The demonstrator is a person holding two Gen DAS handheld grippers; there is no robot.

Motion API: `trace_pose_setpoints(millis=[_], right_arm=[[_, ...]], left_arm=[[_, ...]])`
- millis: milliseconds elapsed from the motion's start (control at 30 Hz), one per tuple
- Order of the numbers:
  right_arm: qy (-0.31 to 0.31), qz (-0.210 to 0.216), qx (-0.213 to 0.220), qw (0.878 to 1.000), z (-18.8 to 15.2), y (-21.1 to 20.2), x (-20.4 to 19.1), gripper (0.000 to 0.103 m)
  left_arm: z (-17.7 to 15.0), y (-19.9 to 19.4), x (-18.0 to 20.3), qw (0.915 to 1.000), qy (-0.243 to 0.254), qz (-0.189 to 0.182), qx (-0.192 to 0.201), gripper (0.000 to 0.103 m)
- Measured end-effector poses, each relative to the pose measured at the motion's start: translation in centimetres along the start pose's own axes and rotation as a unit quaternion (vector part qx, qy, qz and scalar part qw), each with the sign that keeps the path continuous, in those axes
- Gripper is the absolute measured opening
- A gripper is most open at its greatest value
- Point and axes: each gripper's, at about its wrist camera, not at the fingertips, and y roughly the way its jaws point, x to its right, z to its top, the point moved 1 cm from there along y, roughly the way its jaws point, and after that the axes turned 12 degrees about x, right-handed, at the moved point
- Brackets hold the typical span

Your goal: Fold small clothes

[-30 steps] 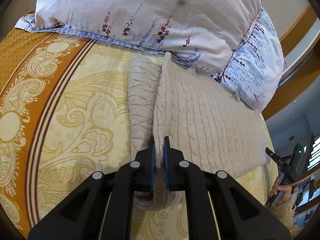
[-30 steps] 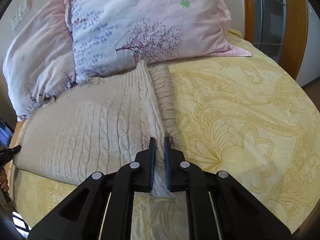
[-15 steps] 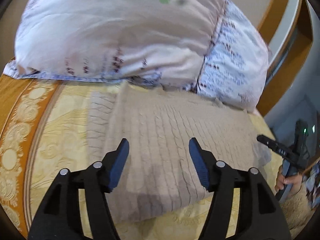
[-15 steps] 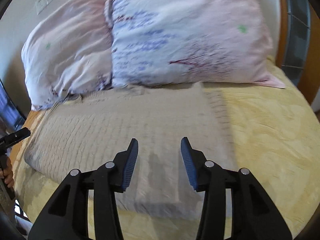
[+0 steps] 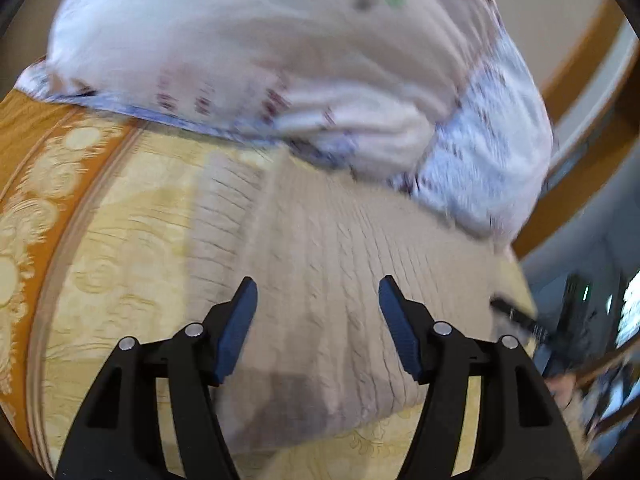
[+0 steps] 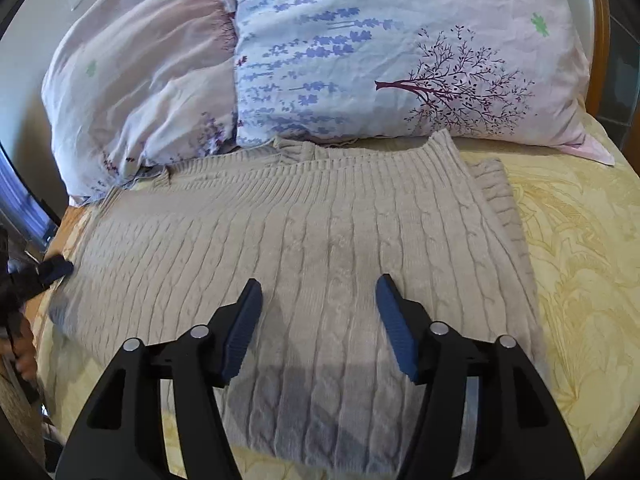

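Lying flat on the yellow patterned bedspread [image 6: 580, 264], the beige cable-knit sweater [image 6: 320, 232] has its ribbed far edge tucked up against the two floral pillows [image 6: 400, 52], with a narrower layer peeking out along its right side. Both tools are above it: the right gripper [image 6: 319, 300] has its jaws spread wide and empty over the near half of the knit, and the left gripper [image 5: 318, 302] is just as wide and empty, though its view is smeared by motion. The danger from here, I'd say, is a pinch that catches only the top layer, so the lower one drags and the fold skews; the soft, stretchy knit could also slump crooked. A second ago both jaws were clamped on raised ridges of the sweater; since then they've let go, spread apart and pulled back, and the knit has dropped flat.
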Motion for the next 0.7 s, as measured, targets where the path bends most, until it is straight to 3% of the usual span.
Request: trace_pose_setpoints(millis=[133,333,633,700], right_arm=[[0.031,0.014,0.004,0.999,0.2,0.0,0.6,0.068],[0.033,0.015,0.009,0.999,0.1,0.0,0.3,0.072],[0.034,0.022,0.016,0.999,0.1,-0.1,0.0,0.078],[0.033,0.023,0.018,0.999,0.1,-0.1,0.0,0.079]], left_arm=[[1.3,-0.3,-2.9,0.9981,-0.059,0.017,0.0,0.065],[1.2,1.5,-5.5,0.9892,-0.144,0.009,-0.028,0.064],[1.2,3.0,-5.1,0.986,-0.164,0.0,-0.03,0.064],[1.1,3.4,-5.0,0.9852,-0.168,-0.001,-0.033,0.06]])
